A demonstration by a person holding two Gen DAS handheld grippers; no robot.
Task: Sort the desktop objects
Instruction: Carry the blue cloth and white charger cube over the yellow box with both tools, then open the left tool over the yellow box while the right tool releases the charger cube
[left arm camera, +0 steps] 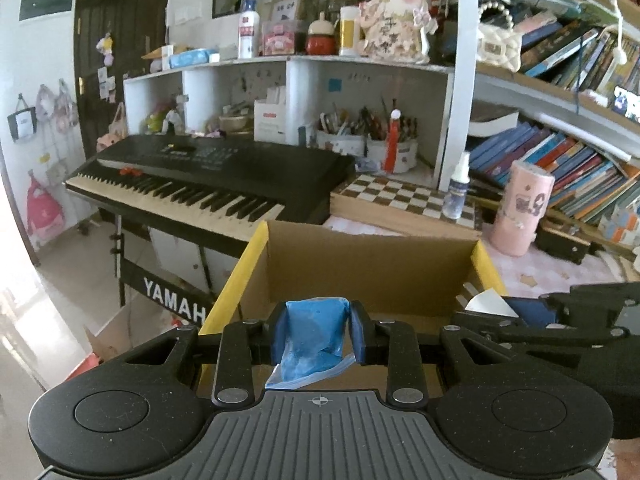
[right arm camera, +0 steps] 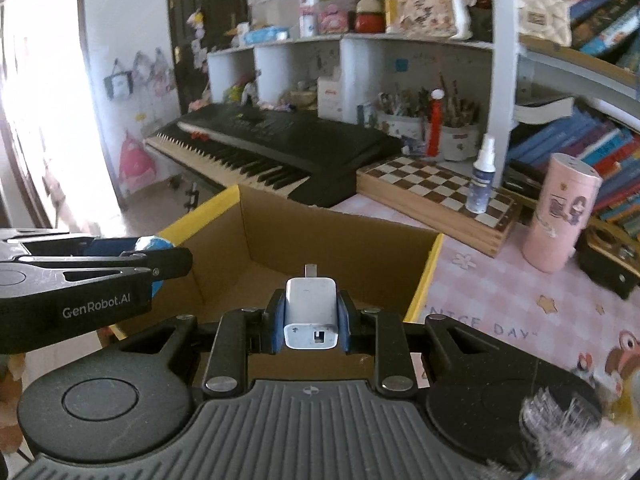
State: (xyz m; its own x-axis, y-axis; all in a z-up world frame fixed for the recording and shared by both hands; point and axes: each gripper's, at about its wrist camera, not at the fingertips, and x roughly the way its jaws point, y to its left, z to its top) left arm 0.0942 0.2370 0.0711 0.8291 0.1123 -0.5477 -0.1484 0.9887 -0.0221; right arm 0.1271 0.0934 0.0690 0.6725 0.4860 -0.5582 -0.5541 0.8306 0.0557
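Note:
An open cardboard box (left arm camera: 360, 268) with yellow-edged flaps stands on the desk; it also shows in the right wrist view (right arm camera: 320, 240). My left gripper (left arm camera: 318, 332) is shut on a blue plastic packet (left arm camera: 316, 328) and holds it over the box's near edge. My right gripper (right arm camera: 311, 316) is shut on a white charger plug (right arm camera: 311, 312), prongs pointing forward, over the box's near right side. The left gripper (right arm camera: 152, 256) with its blue packet shows at the left of the right wrist view; the right gripper (left arm camera: 532, 312) shows at the right of the left wrist view.
A black Yamaha keyboard (left arm camera: 208, 176) stands behind the box at left. A chessboard (right arm camera: 436, 188) with a spray bottle (right arm camera: 482, 176) lies behind at right. A pink cylinder (right arm camera: 560, 216) stands on the pink desk mat (right arm camera: 500, 292). Shelves with books and pen pots fill the back.

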